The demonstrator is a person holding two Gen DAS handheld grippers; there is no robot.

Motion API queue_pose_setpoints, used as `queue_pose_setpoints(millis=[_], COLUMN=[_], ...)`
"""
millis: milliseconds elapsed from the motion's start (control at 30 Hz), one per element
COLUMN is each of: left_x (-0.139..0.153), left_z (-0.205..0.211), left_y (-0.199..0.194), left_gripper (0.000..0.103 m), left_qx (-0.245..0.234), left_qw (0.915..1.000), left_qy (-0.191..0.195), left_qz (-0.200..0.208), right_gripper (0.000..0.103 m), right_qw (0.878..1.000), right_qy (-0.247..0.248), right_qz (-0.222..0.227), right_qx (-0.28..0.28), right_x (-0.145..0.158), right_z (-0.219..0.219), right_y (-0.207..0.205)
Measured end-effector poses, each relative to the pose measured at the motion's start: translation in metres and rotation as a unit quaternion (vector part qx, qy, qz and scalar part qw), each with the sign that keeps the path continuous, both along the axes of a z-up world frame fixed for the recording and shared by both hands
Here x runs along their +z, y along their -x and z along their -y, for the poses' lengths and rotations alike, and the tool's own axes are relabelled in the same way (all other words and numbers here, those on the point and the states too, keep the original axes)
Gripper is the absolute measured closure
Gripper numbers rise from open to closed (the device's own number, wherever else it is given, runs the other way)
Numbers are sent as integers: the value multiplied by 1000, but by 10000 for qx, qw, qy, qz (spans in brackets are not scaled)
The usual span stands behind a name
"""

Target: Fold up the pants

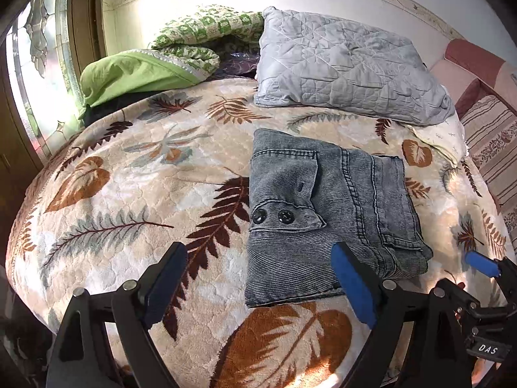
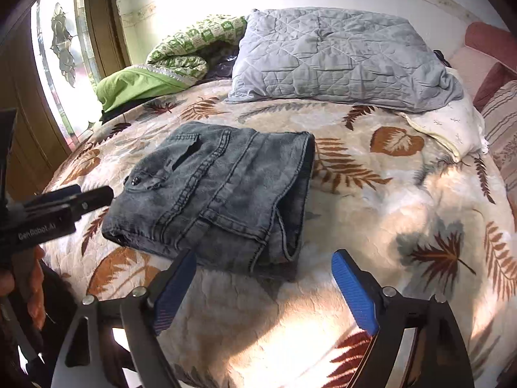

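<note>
folded grey jeans laid on bed blanket, just ahead of both | left gripper held spread, empty | right gripper held spread, empty, level above blanket

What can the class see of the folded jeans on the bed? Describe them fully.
The jeans are faded grey-blue denim, folded into a compact, roughly square bundle with stacked layers. Two dark buttons, a pocket opening and stitched seams show on top. They lie flat on the leaf-patterned blanket; neither gripper touches them.
</note>
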State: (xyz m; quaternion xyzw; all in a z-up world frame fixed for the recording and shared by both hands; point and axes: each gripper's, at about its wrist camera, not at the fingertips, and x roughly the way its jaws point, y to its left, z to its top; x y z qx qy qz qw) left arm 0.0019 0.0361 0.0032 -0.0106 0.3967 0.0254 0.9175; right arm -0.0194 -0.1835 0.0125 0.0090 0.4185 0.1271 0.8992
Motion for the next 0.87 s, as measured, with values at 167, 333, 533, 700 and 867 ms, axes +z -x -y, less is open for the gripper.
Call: queue_pose_setpoints(millis=[167,333,533,700,867], left_x=[0,12,18,16,16], left_z=[7,10,21,20,29], left_y=[6,18,16,8,3], left_gripper=[12,11,3,2,2], left_qx=[89,139,51,-95,-228], left_qw=[9997,9998,9998,9996,9996], left_qy=[-228,-44,-191,249,163], left_qz=[-92,107,89,10,0], right_gripper=[7,5,5,5,5], right_qw=[9997,9992,9993,9991,9990], right_qy=[159,330,233,238,258], right_qz=[-26,155,272,294,325], right_qx=[-179,-172,-93,-172,-191], right_x=[-7,1,9,10,12], right_z=[9,9,11,16,18], right_y=[26,35,35,35,33])
